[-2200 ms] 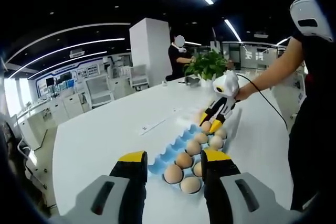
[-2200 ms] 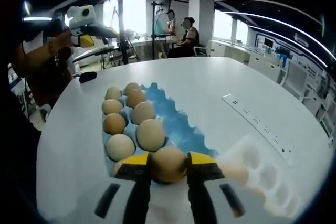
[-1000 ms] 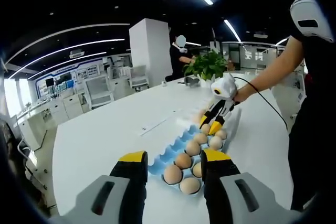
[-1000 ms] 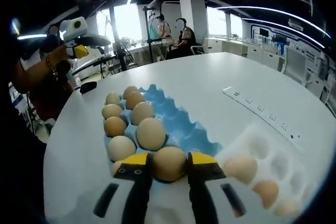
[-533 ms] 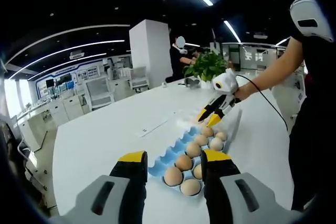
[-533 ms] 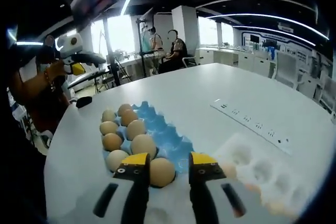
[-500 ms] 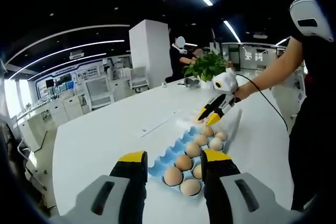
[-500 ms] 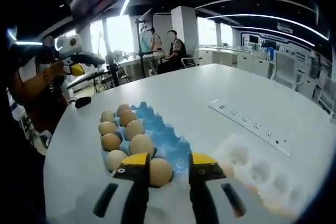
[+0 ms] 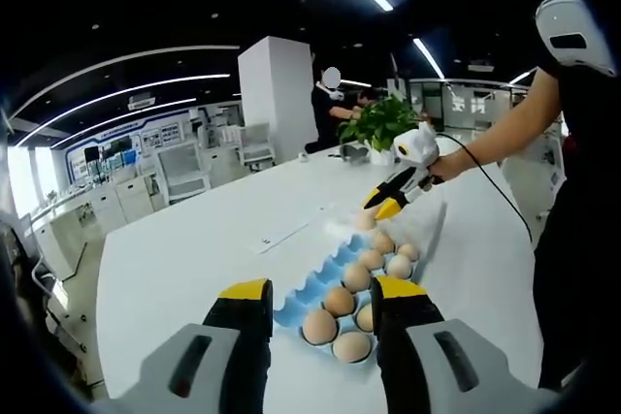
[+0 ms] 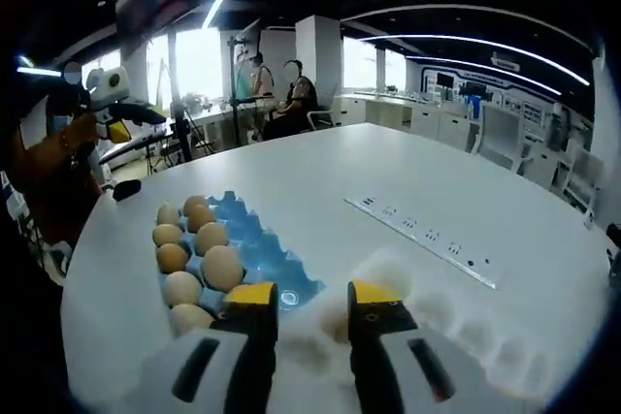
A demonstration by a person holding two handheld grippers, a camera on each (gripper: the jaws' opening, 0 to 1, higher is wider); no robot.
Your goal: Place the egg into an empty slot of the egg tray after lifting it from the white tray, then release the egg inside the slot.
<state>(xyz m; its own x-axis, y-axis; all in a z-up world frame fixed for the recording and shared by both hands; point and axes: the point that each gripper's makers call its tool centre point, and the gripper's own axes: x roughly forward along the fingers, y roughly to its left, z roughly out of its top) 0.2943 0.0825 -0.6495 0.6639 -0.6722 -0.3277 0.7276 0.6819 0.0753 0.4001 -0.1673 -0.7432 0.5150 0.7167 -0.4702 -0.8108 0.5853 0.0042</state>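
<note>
The blue egg tray (image 10: 260, 238) lies left of my right gripper (image 10: 312, 300), with several brown eggs (image 10: 223, 267) seated in two rows. My right gripper is open with nothing between its fingers. It hovers over the blurred white tray (image 10: 456, 329), just past the blue tray's near end. In the left gripper view, the blue egg tray (image 9: 309, 284) and its eggs (image 9: 320, 323) sit beyond my open, empty left gripper (image 9: 320, 292). A person's hand holds the right gripper (image 9: 386, 204) above the tray's far end, by the white tray (image 9: 340, 228).
Everything rests on a large white table (image 10: 320, 167) carrying a flat white strip with small marks (image 10: 419, 230). A potted plant (image 9: 383, 123) stands at the table's far edge. People sit and stand in the background (image 10: 291, 94). The left gripper (image 10: 112, 104) hangs over the table's left edge.
My right gripper opened and left the egg in a slot at the blue tray's near end. It then drew away over the white tray. The left gripper stayed still.
</note>
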